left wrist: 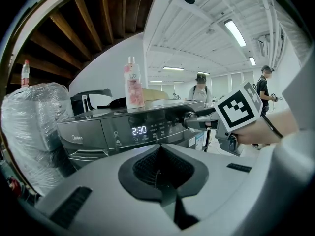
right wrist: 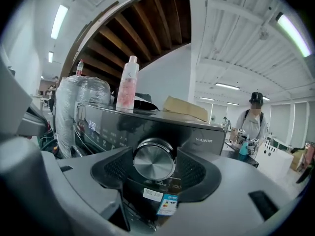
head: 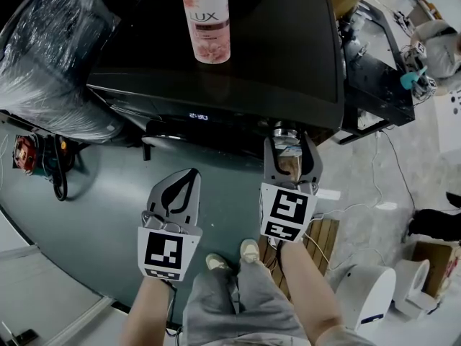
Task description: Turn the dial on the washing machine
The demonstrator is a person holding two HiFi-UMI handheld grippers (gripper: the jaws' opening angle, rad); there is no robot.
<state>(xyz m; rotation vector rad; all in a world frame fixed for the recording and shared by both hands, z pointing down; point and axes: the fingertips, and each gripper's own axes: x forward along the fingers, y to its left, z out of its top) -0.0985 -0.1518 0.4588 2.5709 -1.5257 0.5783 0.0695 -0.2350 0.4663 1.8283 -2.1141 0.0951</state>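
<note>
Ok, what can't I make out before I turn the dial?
Dial setting: no pointer visible on its face, right gripper view.
Dial in head view: mostly hidden by the right gripper.
Pads touching dial or not: too close to tell.
Panel labels: too small, left gripper view.

You faced a dark washing machine [head: 288,56] whose flat top carried a pink bottle [head: 207,20], upright, and a cardboard box [right wrist: 184,108] at its far edge.
</note>
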